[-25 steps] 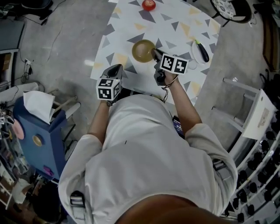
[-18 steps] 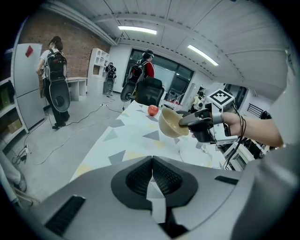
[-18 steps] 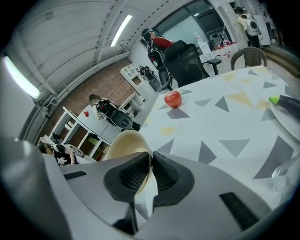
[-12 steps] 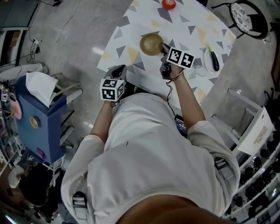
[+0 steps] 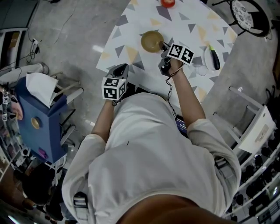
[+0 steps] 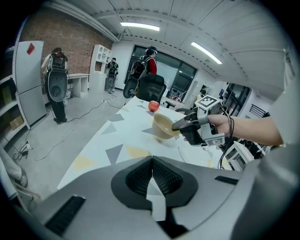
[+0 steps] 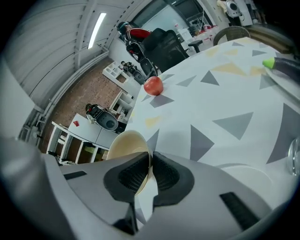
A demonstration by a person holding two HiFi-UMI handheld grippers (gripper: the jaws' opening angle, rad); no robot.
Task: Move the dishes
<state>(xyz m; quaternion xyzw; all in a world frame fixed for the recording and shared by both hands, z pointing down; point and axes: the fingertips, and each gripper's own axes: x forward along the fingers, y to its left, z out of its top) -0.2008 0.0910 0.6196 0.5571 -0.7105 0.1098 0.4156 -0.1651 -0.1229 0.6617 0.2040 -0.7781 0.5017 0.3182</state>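
We're pinching the bowl (image 5: 152, 41) by its near rim with the right gripper (image 5: 162, 44). In the right gripper view the jaws are pressing on the rim from both sides, one pad inside the tan bowl (image 7: 125, 143) and one outside. The bowl is sitting tilted over the middle of the surface (image 5: 131, 26), the white top with grey and yellow triangles, and we can't tell whether its base is touching. From the left gripper view we're seeing the bowl (image 6: 164, 125) tipped with its mouth facing us and the right gripper (image 6: 176, 125) clamped on its right side. The left gripper (image 5: 123, 66) is hanging at the near edge of the surface, well apart from the bowl, with its jaws pressed together on nothing, as the left gripper view is showing (image 6: 151, 161). A red fruit (image 5: 167, 3) is lying beyond the bowl at the far edge, apart from it. Off to the right, a dark vegetable (image 5: 214, 59) with a green end is resting on a white plate (image 5: 205, 59) near the surface's edge.
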